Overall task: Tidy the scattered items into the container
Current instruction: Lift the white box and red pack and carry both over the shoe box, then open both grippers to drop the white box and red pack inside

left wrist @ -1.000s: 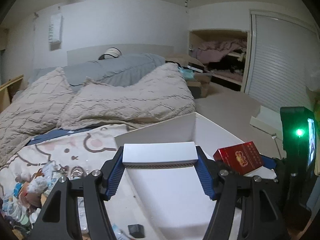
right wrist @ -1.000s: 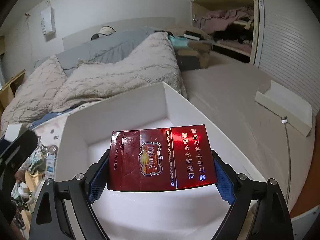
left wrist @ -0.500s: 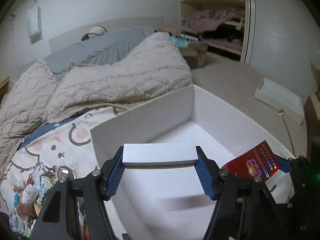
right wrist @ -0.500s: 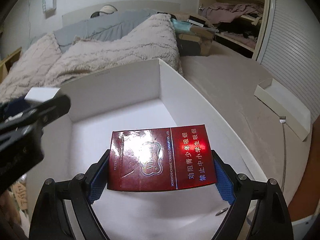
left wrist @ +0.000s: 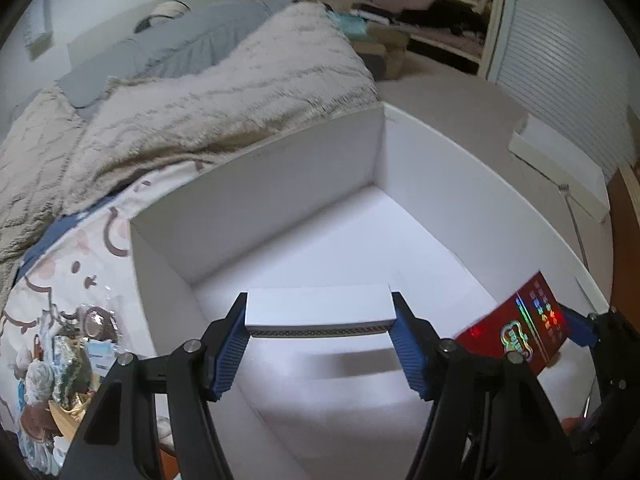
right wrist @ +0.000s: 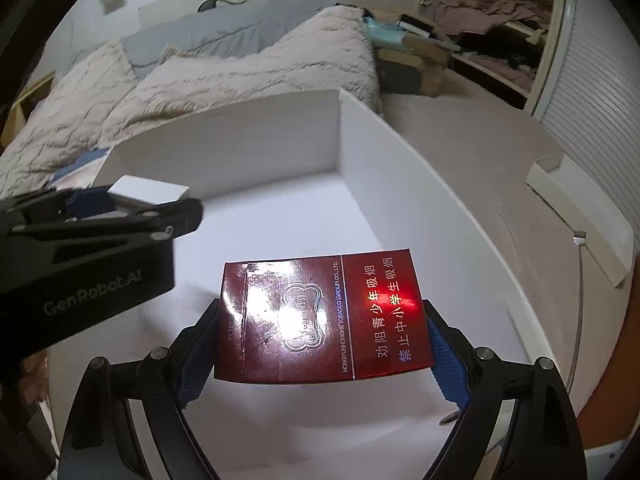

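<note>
Left gripper clamped on a flat white box, held over the white container near its left wall. Right gripper clamped on a glossy red cigarette pack above the container floor, close to the right wall. Bare white floor ahead to the far corner.

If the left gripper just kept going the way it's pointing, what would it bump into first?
Probably the bare white floor of the container. The left gripper, clamped on a small white box, points down into it with nothing between, though depth is unclear.
</note>
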